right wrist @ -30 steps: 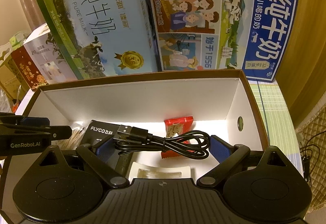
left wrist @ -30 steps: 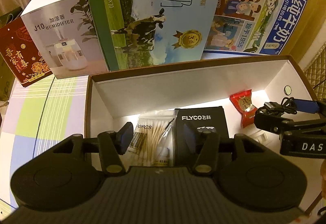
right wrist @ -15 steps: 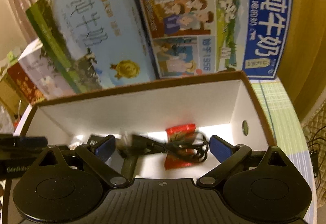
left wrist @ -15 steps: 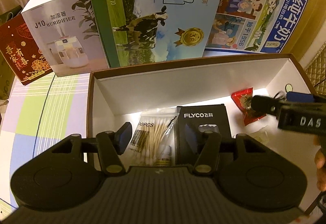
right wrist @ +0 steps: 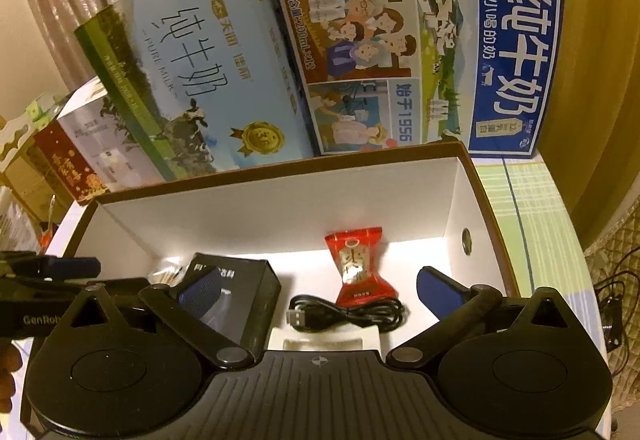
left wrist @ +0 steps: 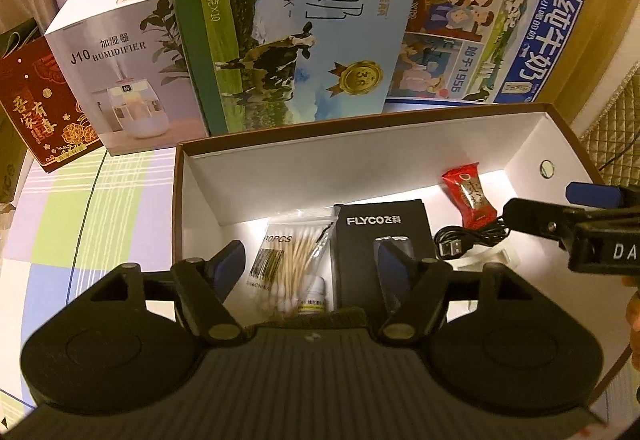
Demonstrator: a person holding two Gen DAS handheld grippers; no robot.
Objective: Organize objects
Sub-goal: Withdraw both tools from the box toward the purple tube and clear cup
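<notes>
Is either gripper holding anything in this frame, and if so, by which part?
Nothing is held. The right gripper is open, with the USB cable lying loose in the box. The left gripper is open too.

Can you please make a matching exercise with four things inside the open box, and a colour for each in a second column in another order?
Things:
1. candy
2. cable
3. cotton swabs
4. box wall

Colours:
A. black
B. white
C. red
D. pale wood sticks with white tips

Pairs: 1-C, 2-A, 3-D, 4-B
</notes>
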